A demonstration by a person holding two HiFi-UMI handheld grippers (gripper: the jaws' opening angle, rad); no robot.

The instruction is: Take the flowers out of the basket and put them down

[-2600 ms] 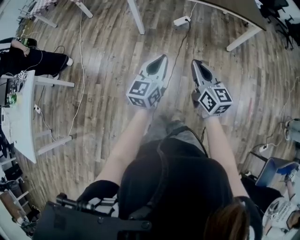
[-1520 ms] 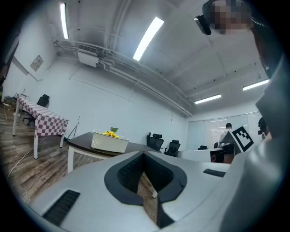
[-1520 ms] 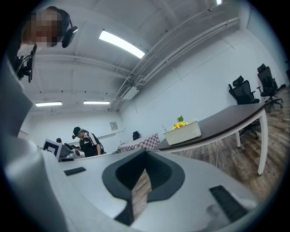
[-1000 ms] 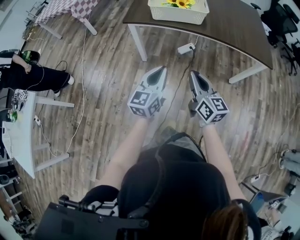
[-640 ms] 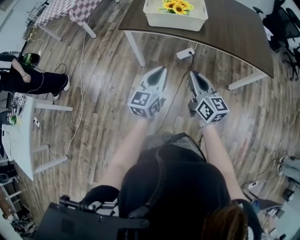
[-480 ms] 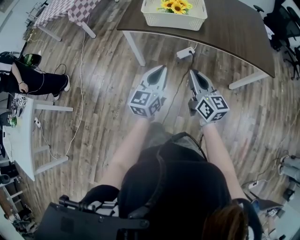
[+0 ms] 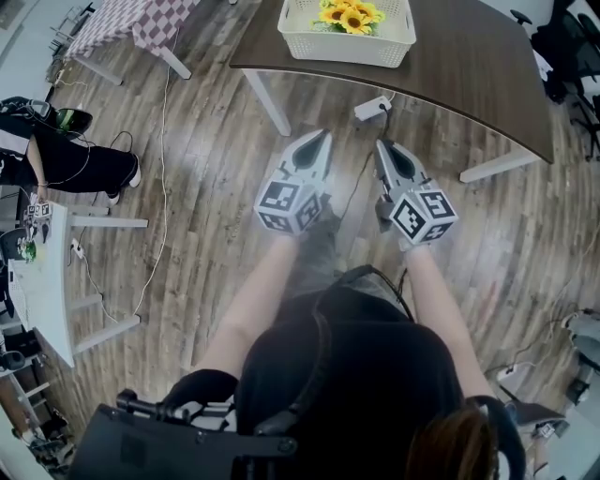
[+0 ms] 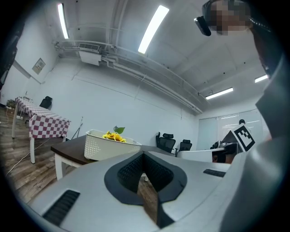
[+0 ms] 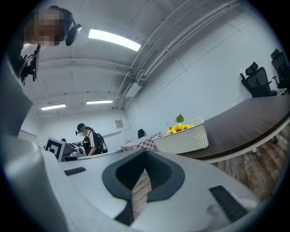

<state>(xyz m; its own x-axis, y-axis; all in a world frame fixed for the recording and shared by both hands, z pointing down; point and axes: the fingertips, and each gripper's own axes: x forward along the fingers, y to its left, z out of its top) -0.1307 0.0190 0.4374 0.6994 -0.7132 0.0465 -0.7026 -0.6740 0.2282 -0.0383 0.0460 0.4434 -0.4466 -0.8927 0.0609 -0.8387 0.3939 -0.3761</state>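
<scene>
Yellow sunflowers (image 7: 349, 15) lie in the white basket (image 7: 345, 45) on the dark table (image 7: 469, 58), top centre of the head view. Mid-frame, well short of it, the left gripper (image 7: 323, 139) and right gripper (image 7: 383, 148) have their jaws together, empty. It would be best to open one before reaching over the rim.

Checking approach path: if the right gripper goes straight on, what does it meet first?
Likely the dark table's near edge, short of the white basket; nothing nearer shows. Its height against that edge is unclear.
</scene>
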